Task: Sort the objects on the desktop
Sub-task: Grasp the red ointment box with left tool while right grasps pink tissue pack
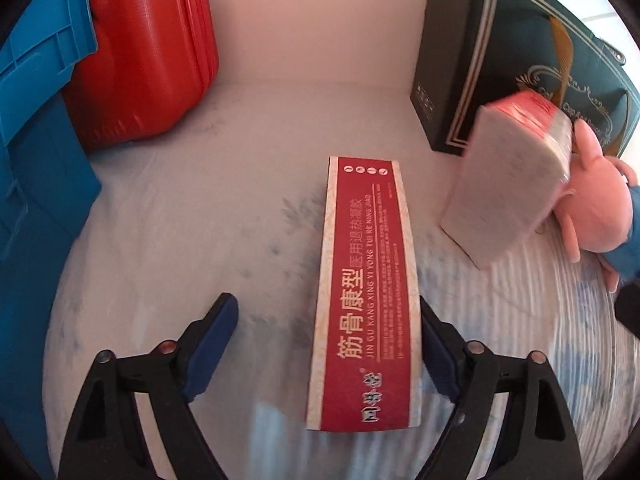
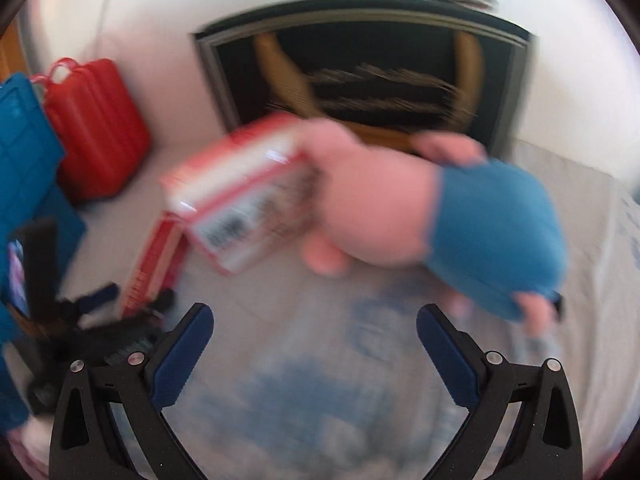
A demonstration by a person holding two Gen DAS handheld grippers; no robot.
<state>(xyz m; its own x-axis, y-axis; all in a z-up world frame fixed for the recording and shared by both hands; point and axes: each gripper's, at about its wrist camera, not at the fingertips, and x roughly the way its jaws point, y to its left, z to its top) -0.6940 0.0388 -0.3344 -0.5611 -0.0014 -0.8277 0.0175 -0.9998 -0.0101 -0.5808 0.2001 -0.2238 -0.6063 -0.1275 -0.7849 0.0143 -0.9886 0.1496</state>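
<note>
A long red box with Chinese lettering [image 1: 368,292] lies flat on the pale cloth, reaching away from me. My left gripper [image 1: 326,302] straddles its near end. The right finger [image 1: 436,344] is at the box's edge, while the left finger [image 1: 216,340] stands well clear of it, so the gripper is open. A wrapped tissue pack [image 1: 508,184] leans on a pink plush toy in blue clothes [image 1: 596,208]. In the blurred right wrist view, my right gripper [image 2: 315,311] is open and empty, just short of the plush toy [image 2: 380,208] and the tissue pack [image 2: 240,192].
A red hard case [image 1: 148,52] and a blue plastic crate [image 1: 36,120] stand at the back left. A dark gift box [image 1: 500,60] stands upright at the back right against the white wall. The cloth [image 1: 180,220] has a faint blue print.
</note>
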